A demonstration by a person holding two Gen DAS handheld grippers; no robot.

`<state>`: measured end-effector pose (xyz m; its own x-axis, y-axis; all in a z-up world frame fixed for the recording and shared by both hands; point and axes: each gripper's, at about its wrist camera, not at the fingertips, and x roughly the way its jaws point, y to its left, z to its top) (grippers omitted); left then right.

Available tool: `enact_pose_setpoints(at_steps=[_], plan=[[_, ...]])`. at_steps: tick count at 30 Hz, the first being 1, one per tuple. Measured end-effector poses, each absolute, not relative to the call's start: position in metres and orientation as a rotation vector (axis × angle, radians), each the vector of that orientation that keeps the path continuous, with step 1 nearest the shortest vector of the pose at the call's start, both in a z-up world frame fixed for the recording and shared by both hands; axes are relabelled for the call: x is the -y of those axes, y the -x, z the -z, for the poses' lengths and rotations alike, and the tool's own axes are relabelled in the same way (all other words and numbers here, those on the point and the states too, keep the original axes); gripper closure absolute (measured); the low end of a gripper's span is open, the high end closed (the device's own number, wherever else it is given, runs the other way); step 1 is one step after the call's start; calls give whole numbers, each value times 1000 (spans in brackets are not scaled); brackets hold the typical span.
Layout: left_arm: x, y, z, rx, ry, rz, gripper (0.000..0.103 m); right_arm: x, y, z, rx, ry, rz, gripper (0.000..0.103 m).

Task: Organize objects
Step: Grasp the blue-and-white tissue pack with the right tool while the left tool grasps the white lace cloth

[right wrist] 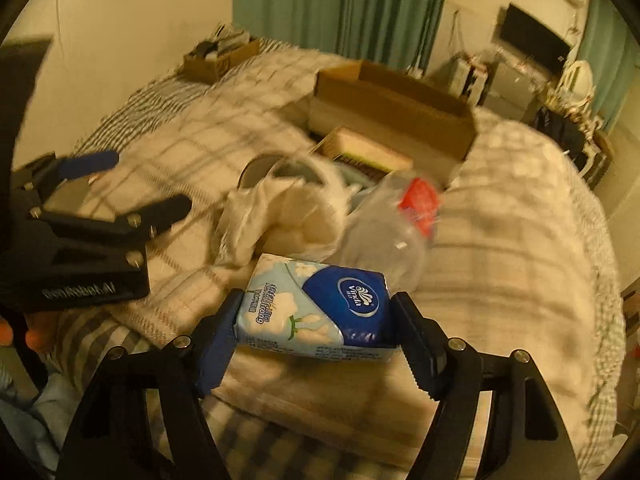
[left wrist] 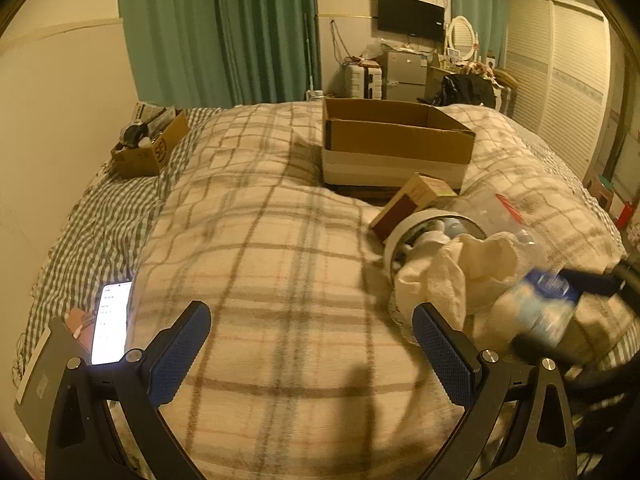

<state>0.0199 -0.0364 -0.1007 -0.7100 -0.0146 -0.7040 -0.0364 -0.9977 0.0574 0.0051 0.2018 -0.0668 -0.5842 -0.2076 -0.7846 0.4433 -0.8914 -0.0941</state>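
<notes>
**Tissue pack in the right gripper, box waiting beyond the pile**

The right gripper point(right wrist: 316, 320) is closed on a blue-and-white tissue pack point(right wrist: 316, 312), one pad pressing each short end, the pack held just above the plaid quilt point(right wrist: 500, 240). The left gripper point(left wrist: 312, 356) hangs spread wide with nothing between its fingers, low over the quilt and to the left of the clutter.

The likely destination is the open cardboard box point(left wrist: 396, 140) at the far side of the bed. Between it and the pack lie a crumpled white cloth point(right wrist: 280, 216), a clear plastic bottle with a red cap point(right wrist: 392, 232) and a small brown carton point(left wrist: 416, 196) — all near each other, the carton right against the box's front.

To do this well, carry the pack high enough to pass over the bottle (it looks light and would roll), keep the squeeze steady since soft packs can slip, and let go only once past the box's near wall — low inside, not dropped from above
</notes>
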Motion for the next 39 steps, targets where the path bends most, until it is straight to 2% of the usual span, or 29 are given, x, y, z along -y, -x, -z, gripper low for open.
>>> enact_pose_setpoints(at_steps=[7,15,17,19,20,22,25,27,31,39], plan=[[8,-10,100,-144,1173,-2839,1,-245,1,34,-374,-1121,2660,31],[-34,8,111,-239,1184,-2726,4,-277,7,36,-300,-1161,2722,30],[-40,10,115,-260,1193,-2706,11,-278,6,38,-302,-1163,2717,30],[-44,13,120,-263,1221,-2674,31,-277,6,40,-298,-1170,2710,31],[-44,12,122,-262,1230,-2663,36,-278,5,42,-295,-1171,2709,31],[-45,10,124,-261,1235,-2644,66,-279,4,43,-288,-1174,2709,31],[-42,5,124,-252,1238,-2636,83,-281,3,42,-285,-1172,2716,31],[-36,0,120,-217,1234,-2631,88,-283,3,41,-283,-1166,2724,31],[-21,-9,106,-156,1213,-2639,92,-285,1,37,-281,-1149,2736,31],[-6,-19,64,-133,1101,-2695,93,-279,-3,20,-274,-1085,2725,31]])
